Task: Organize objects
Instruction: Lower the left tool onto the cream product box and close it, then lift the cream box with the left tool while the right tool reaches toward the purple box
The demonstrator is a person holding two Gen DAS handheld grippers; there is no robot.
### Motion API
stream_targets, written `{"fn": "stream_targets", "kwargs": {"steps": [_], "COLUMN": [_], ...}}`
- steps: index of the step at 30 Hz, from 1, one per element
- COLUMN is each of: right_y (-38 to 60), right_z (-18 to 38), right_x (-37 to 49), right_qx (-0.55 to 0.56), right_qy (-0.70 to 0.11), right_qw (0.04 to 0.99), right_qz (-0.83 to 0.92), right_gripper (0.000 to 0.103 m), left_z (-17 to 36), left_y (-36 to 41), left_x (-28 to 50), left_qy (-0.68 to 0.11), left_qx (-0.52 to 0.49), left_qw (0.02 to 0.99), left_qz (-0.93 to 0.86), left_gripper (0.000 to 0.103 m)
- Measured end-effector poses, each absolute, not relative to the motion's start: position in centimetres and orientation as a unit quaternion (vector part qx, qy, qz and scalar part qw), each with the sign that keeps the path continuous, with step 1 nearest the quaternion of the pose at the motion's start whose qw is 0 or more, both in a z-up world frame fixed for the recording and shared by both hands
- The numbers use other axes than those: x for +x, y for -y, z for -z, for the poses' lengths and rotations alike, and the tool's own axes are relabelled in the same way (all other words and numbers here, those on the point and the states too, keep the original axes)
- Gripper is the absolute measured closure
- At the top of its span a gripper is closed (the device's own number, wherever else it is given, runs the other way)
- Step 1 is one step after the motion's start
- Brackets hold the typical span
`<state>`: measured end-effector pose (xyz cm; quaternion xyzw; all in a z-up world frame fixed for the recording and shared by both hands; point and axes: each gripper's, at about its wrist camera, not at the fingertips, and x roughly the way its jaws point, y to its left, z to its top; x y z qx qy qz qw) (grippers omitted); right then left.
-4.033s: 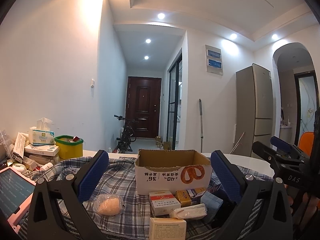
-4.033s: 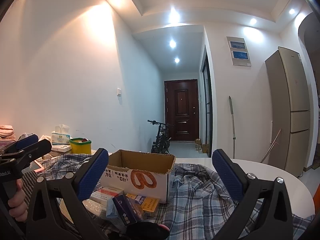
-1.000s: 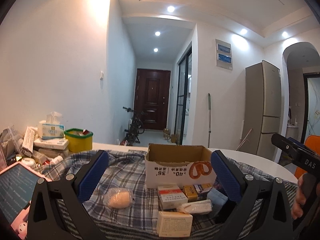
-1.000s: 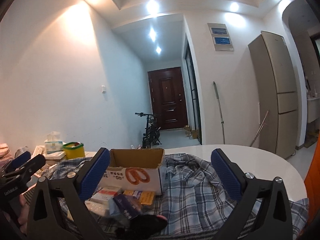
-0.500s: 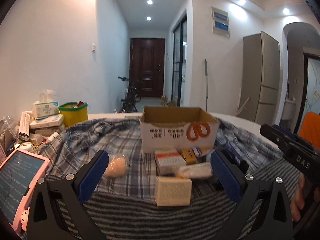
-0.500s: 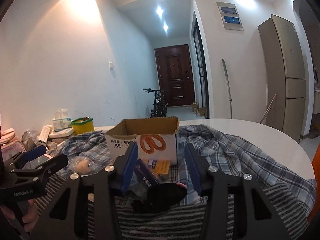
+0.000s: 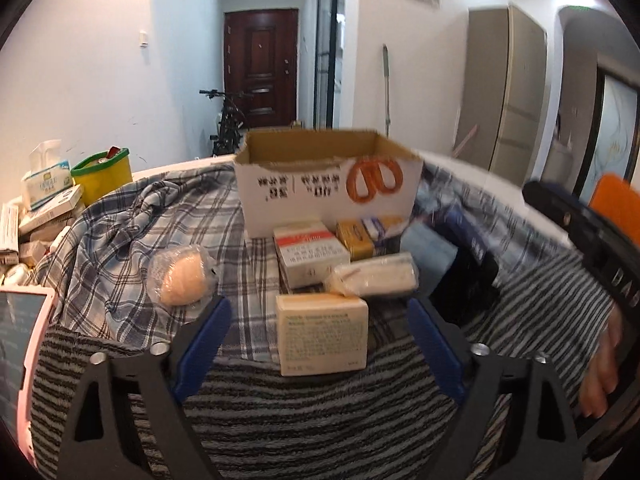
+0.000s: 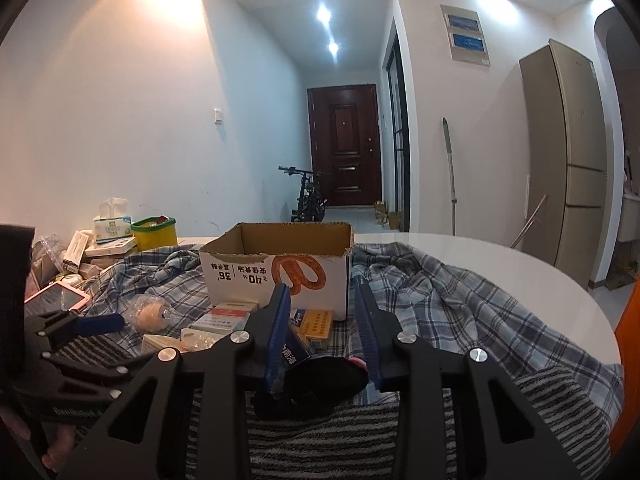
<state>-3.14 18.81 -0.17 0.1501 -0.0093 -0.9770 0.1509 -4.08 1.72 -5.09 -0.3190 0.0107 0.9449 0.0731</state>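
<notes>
Boxes and small packets lie scattered on a plaid cloth (image 7: 132,236) in front of an open cardboard box (image 7: 328,192); none has gone in yet. Nearest the left gripper (image 7: 320,344) stands a cream carton (image 7: 322,334), directly ahead, between the two blue pads, long side set across the jaws. Jaws closing, pads not yet touching the carton. Right gripper (image 8: 320,332), judged from its own view, is clenched on a dark object (image 8: 316,384) with a blue packet (image 8: 294,354) beside the left pad; exactly what is pinched cannot be told. Just behind the cream carton: a clear-wrapped white packet (image 7: 372,276), a red-and-white box (image 7: 310,252), a yellow box (image 7: 356,238). A wrapped round bun (image 7: 182,278) sits apart to the left. Cardboard box beyond, interior mostly hidden; what shows looks bare. Yellow tub (image 7: 102,174) with green rim at far left, contents unclear.
</notes>
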Motion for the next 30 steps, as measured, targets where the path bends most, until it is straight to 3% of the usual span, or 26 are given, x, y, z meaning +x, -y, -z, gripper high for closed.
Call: {"fn": "stream_targets", "kwargs": {"steps": [1, 4, 8, 30], "right_y": [-18.9, -19.2, -19.4, -20.6], "right_z": [0.4, 0.8, 1.2, 2.9], "right_x": [-3.4, -3.8, -4.3, -6.5], "right_qx": [0.157, 0.168, 0.179, 0.242], "right_qy": [0.014, 0.022, 0.024, 0.076], "right_qw": [0.152, 0.148, 0.143, 0.153], "right_qz": [0.976, 0.974, 0.973, 0.955], "right_gripper": [0.070, 0.070, 0.070, 0.070], "left_z": [5.3, 6.2, 7.2, 5.2], "left_y": [-1.7, -1.5, -1.6, -1.1], "left_x": [-4.3, -5.5, -6.5, -3.8], "left_qy": [-0.011, -0.004, -0.007, 0.012], "left_qx": [-0.328, -0.362, -0.392, -0.311], "left_qw": [0.075, 0.072, 0.071, 0.085], "left_qz": [-0.942, -0.929, -0.917, -0.946], "left_gripper": [0.024, 0.029, 0.045, 0.048]}}
